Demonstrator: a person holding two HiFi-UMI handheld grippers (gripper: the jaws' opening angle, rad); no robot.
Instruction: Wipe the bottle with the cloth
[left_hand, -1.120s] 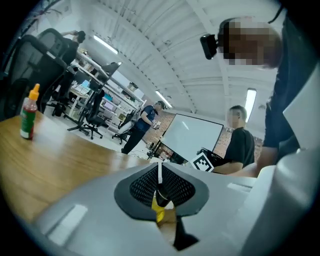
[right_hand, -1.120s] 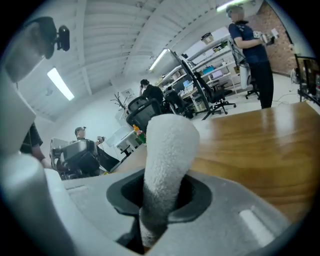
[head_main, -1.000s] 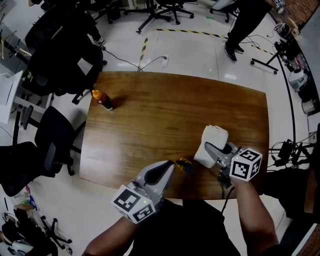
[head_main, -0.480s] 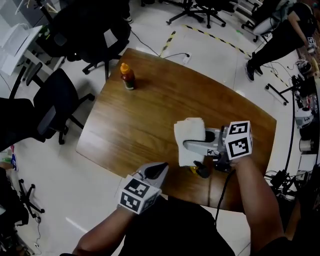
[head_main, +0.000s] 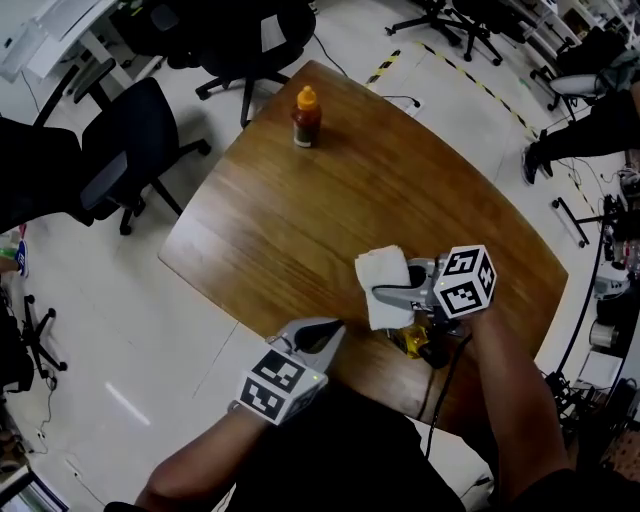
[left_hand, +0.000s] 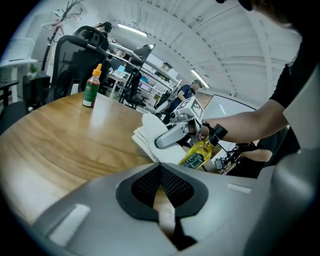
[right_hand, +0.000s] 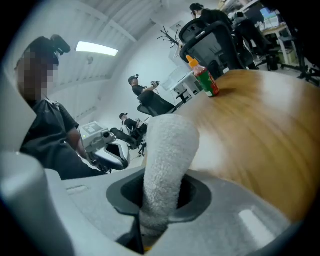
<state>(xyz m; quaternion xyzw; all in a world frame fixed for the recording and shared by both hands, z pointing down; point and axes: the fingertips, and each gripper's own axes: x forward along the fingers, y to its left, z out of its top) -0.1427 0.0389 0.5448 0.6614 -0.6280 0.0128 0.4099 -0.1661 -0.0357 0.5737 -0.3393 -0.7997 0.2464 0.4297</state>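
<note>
Brown and white mostly
Table (head_main: 300, 220) was brown woodgrain, cloth (head_main: 383, 283) white, bottle (left_hand: 197, 154) yellow with a green label, sauce bottle (head_main: 306, 118) red, orange-capped.

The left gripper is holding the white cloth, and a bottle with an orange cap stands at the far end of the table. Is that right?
Not quite. The white cloth is in the right gripper, not the left: the right gripper view shows its jaws clamped on it. The left gripper is shut with nothing in it. The bottle with an orange cap does stand at the far end of the table.
</note>
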